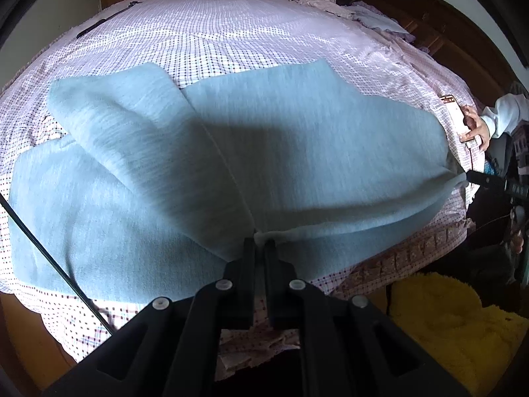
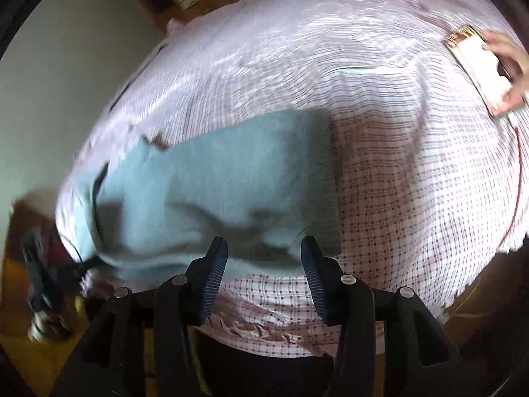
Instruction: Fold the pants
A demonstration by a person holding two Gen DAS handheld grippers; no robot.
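Light blue pants (image 1: 205,172) lie spread on a bed with a pink checked sheet (image 1: 231,43), both legs reaching away from me. My left gripper (image 1: 261,240) is shut on the near edge of the pants at the crotch seam. In the right wrist view the pants (image 2: 211,185) lie ahead and to the left. My right gripper (image 2: 264,248) is open with its fingers at the near corner of the pants, holding nothing. The right gripper also shows at the right edge of the left wrist view (image 1: 486,180), by the pants' corner.
Another person's hand (image 1: 477,129) holds a phone (image 2: 479,69) on the bed's right side. Crumpled bedding (image 1: 317,0) lies at the far end by a wooden headboard (image 1: 429,16). A yellow fluffy rug (image 1: 456,324) lies on the floor beside the bed.
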